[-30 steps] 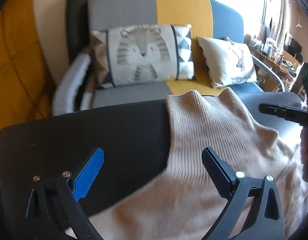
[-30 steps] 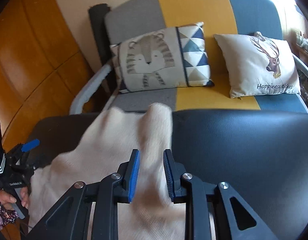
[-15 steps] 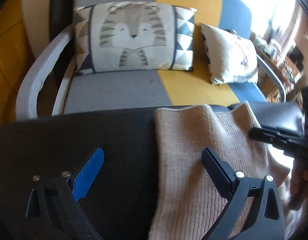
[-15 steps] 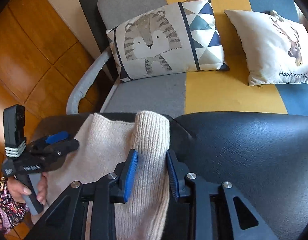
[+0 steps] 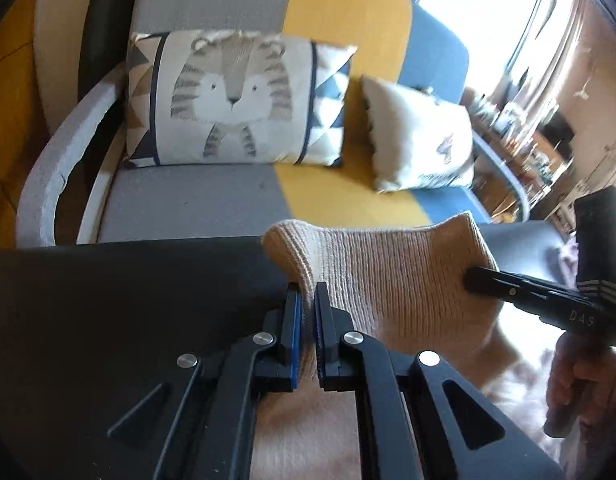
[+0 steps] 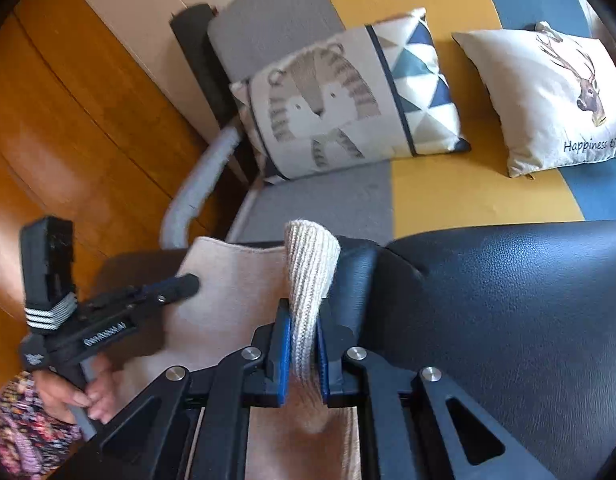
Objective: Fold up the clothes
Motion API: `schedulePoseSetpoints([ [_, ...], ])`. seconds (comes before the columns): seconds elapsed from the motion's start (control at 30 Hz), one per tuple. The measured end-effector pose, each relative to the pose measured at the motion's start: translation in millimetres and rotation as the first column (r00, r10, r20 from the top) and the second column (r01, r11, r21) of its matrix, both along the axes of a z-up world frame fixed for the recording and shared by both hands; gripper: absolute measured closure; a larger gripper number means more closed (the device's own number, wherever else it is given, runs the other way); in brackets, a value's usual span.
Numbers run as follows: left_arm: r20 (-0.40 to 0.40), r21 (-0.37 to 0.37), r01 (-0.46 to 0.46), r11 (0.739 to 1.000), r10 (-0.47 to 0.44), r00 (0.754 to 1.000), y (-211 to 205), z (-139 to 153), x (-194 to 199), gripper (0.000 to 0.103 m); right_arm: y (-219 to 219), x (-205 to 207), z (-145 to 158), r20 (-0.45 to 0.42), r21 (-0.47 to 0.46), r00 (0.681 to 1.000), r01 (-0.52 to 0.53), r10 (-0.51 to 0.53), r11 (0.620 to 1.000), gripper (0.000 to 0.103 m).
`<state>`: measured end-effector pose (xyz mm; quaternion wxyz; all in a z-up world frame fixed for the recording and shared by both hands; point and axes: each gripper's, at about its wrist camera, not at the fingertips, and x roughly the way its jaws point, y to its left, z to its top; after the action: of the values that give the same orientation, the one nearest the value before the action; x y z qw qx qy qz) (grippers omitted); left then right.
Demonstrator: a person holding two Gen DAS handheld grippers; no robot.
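Each claw, left [image 5: 306, 312] and right [image 6: 304, 332], clamps the beige sweater [image 5: 387, 272]; its lower part is cut off.

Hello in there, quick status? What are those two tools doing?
Left tool shut on beige sweater. Right tool shut on its ribbed edge. Sweater lifted over black table. Nothing blocking.

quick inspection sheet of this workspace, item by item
surface: black leather top, partly covered by the sweater
job's things: beige knit sweater, its far edge lifted at two spots
clutter: nothing seen
grippers: left claw shut on sweater edge; right claw shut on a ribbed fold
cables: nothing seen
surroundings: grey, yellow and blue sofa, tiger pillow, deer pillow, wood floor
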<state>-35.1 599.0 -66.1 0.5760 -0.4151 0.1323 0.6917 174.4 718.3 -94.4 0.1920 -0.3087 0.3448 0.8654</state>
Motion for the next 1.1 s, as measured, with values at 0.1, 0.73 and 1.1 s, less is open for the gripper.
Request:
schedulePoseSetpoints([
  [0.1,0.043,0.072,0.006,0.997,-0.009,0.999,-28,19,11,0.097,-21,19,22,-0.043,0.009,0.999,-0.013,0.014,1.000,0.093],
  [0.73,0.032,0.180,-0.016,0.984,0.010,0.999,-225,-16,124,0.097,-202,140,7,-0.137,0.093,0.990,-0.019,0.031,0.996,0.090],
  [1.1,0.397,0.229,-0.167,0.959,0.065,0.916,-265,-64,100,0.091,-213,177,-51,-0.272,-0.095,0.959,0.057,-0.081,0.994,0.079],
])
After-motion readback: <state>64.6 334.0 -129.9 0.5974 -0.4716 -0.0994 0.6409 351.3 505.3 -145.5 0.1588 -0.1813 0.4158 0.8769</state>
